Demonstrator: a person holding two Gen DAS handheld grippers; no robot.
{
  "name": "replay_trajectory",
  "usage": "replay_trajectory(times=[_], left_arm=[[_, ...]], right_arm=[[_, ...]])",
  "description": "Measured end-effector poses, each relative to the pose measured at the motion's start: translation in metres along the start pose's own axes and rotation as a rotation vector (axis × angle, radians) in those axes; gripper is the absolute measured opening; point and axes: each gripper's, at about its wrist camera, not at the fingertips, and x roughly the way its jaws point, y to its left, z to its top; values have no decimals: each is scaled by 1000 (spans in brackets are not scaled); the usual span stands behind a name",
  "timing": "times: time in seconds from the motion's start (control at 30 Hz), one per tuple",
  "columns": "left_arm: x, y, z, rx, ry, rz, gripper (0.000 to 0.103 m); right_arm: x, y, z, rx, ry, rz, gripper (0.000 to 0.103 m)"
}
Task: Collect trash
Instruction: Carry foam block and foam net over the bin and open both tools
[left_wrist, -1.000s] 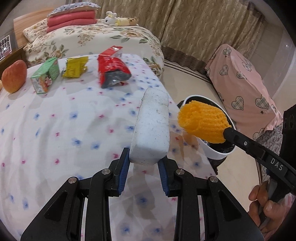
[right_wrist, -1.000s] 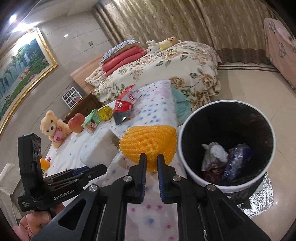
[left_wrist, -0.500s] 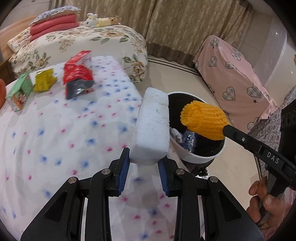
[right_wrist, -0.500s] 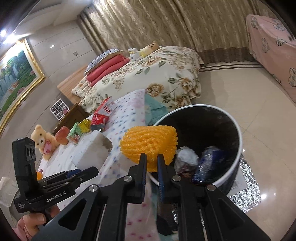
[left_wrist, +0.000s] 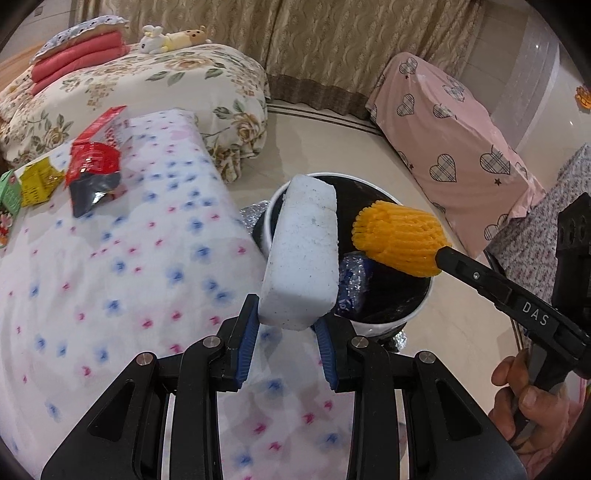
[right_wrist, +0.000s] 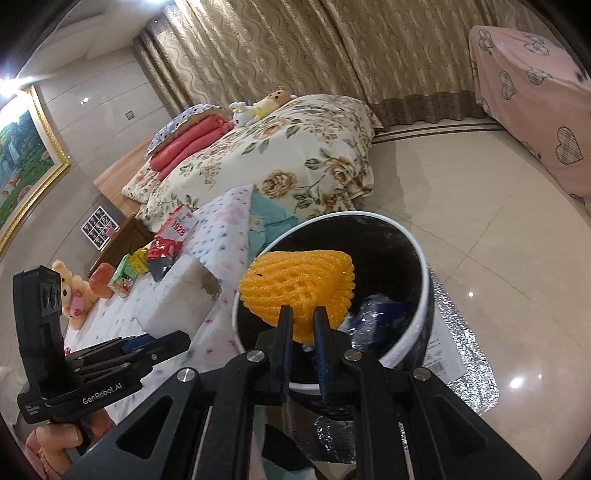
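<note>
Over the bin (left_wrist: 417, 314) at twelve o'clock, both fingers pinching foam block (left_wrist: 303, 254) and orange net (right_wrist: 299, 288); next, release both.

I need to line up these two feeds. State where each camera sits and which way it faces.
Left wrist: on the left gripper, facing down over the foam block toward the bin; a hand shows.
Right wrist: on the right gripper, facing the orange foam net over the bin; a thumb shows.
Shared: block, net, bin, bed.
</note>
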Motion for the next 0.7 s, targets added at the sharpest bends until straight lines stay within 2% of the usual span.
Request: replay_trajectory(times=[0.7], left_arm=[[31,-23,22,50,44,-17,29]], right_arm=[[8,-14,8,2,10,-55,11]])
